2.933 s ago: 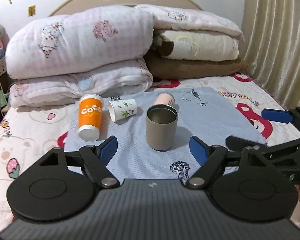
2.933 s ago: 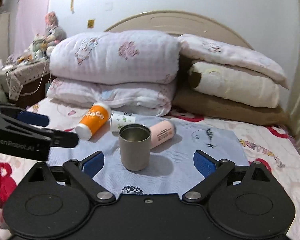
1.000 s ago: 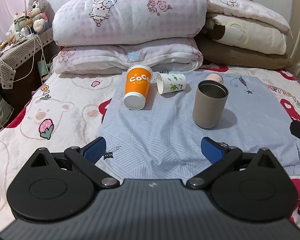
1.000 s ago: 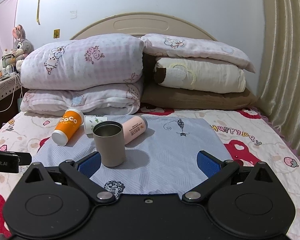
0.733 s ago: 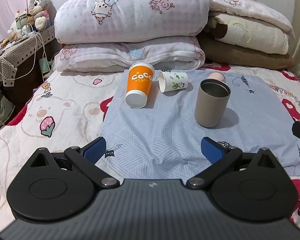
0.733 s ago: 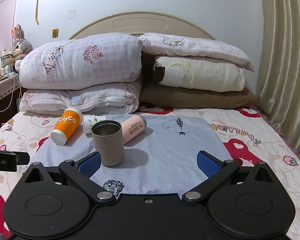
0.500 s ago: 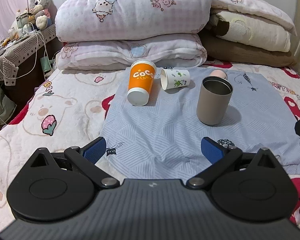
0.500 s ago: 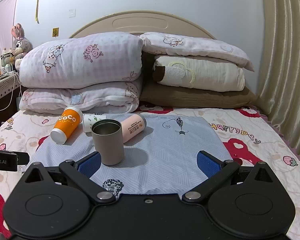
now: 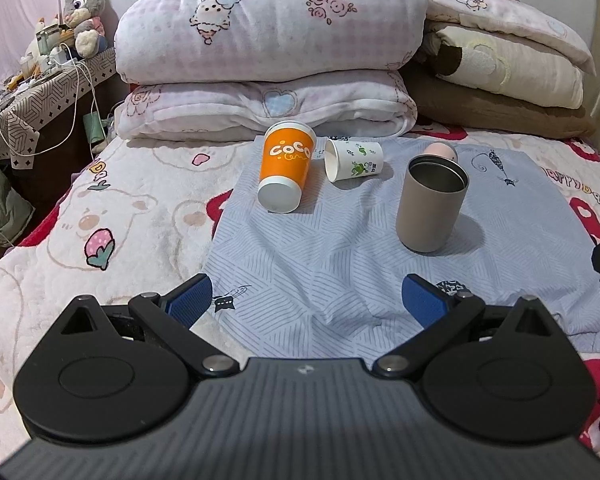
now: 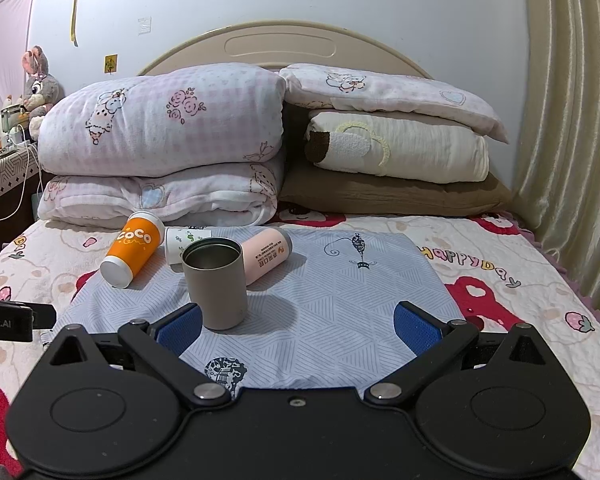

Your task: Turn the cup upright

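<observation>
The left claw (image 9: 306,296) stands with its jaws wide apart and nothing between them, held low over the near part of the pale blue cloth (image 9: 340,264) that lies on the bed (image 9: 112,216). The right claw (image 10: 296,326) is likewise spread and empty, hanging over the same cloth from the other side.

Just ahead of the right claw, near its left pad, the grey metal cup (image 10: 215,282) stands upright, mouth up. Its steel inside shows no contents, though the very bottom is not in view. That one looks done, so the step in hand appears to be picking the next cup to right.

Behind the grey cup lie three more, all on their sides. The pink cup (image 10: 267,255) rests just behind the grey one, slanting away to the right, its lettering facing up. The small white paper cup (image 9: 354,159) lies with its open mouth toward the orange cup (image 9: 286,166) just beside it, and seems empty. The orange cup, marked "COCO", lies with its white base pointing at the left claw; its mouth faces away, so its contents cannot be told.

The orange cup sits most squarely before the left claw, so it is the likely next target. The next move would call for reaching forward, closing across its tapered wall and swinging the base down. The soft, creased cloth may leave it unsteady.
</observation>
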Tool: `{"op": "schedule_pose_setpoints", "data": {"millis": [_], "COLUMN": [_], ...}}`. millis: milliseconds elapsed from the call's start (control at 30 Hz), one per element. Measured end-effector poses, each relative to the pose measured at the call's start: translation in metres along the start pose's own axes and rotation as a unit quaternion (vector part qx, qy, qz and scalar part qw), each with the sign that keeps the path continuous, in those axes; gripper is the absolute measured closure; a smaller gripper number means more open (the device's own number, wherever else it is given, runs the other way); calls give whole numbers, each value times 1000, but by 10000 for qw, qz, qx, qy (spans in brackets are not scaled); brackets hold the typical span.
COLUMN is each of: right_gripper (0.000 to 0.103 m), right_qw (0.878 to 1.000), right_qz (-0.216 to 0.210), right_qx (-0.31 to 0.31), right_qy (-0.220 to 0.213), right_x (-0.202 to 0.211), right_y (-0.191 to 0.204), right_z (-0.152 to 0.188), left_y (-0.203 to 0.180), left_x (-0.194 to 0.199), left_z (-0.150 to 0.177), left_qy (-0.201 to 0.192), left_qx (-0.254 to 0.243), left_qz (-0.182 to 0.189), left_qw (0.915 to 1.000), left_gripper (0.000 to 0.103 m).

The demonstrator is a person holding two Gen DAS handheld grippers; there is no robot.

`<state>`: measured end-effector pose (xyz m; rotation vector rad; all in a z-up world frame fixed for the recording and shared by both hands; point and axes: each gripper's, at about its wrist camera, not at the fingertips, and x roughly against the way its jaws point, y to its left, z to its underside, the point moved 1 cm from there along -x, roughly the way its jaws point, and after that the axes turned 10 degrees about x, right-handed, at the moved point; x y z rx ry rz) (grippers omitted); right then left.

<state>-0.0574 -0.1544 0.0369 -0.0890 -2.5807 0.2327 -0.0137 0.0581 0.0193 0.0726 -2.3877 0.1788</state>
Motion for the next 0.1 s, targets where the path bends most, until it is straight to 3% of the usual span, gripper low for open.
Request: {"op": "schedule_pose_setpoints", "data": {"millis": [100], "right_gripper": [0], "right_qw": [10000], "right_qz": [4], "right_qx": [1], "right_qy": [-2], "right_x": [0], "right_y": [0], "right_z": [0], "left_y": [0], "left_x": [0], "left_z": [0], "left_qy": [2], "left_qx": [-4], "left_qz": [-15], "left_qw": [10000], "left_gripper": [0]}}
